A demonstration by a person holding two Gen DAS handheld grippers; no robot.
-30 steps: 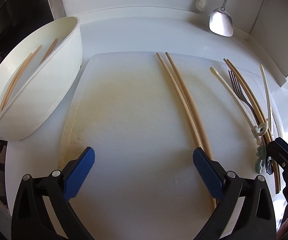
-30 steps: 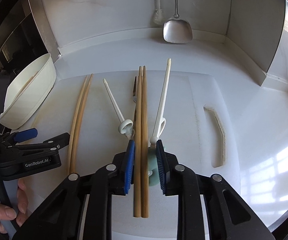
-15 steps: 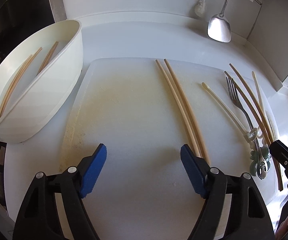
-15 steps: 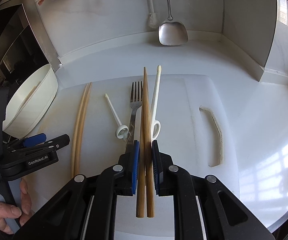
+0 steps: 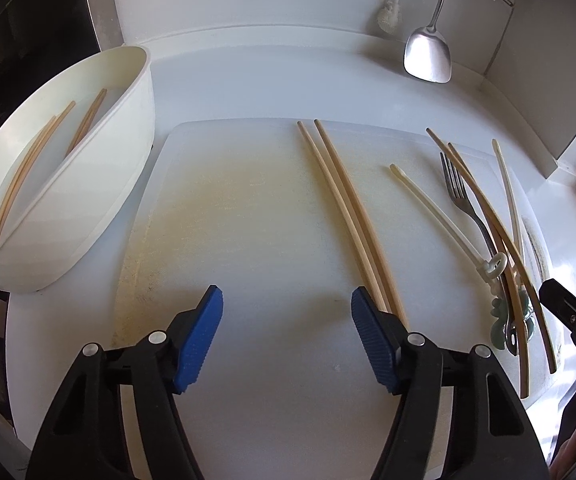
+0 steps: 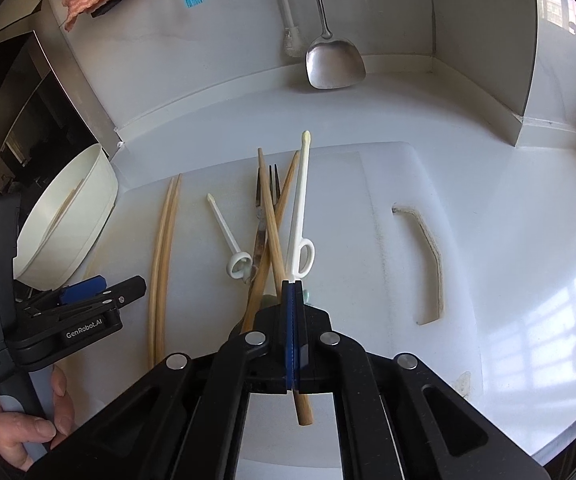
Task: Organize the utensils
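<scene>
Right gripper (image 6: 293,292): my two blue pads are pressed together on one wooden chopstick (image 6: 271,220), which slants up and left from between them; its butt end sticks out behind the pads.

Second wooden chopstick (image 6: 288,188): crosses the held one; whether it is gripped I cannot tell.

Fork (image 6: 266,204): lies under the crossed sticks, tines pointing away.

White ring-ended stick (image 6: 301,216): just right of the crossed pair, ring near my pads.

Shorter white ring-ended stick (image 6: 224,232): left of the fork.

Left gripper (image 5: 286,312): my fingers are spread wide over the cutting board (image 5: 248,208), holding nothing.

Chopstick pair (image 5: 344,208): lies flat on the board, its near ends just beside my right-hand pad.

White bowl (image 5: 100,184): off the board's left edge, with several chopsticks (image 5: 28,168) inside.

Metal spatula (image 6: 334,60): leans against the back wall, well apart from the board.
</scene>
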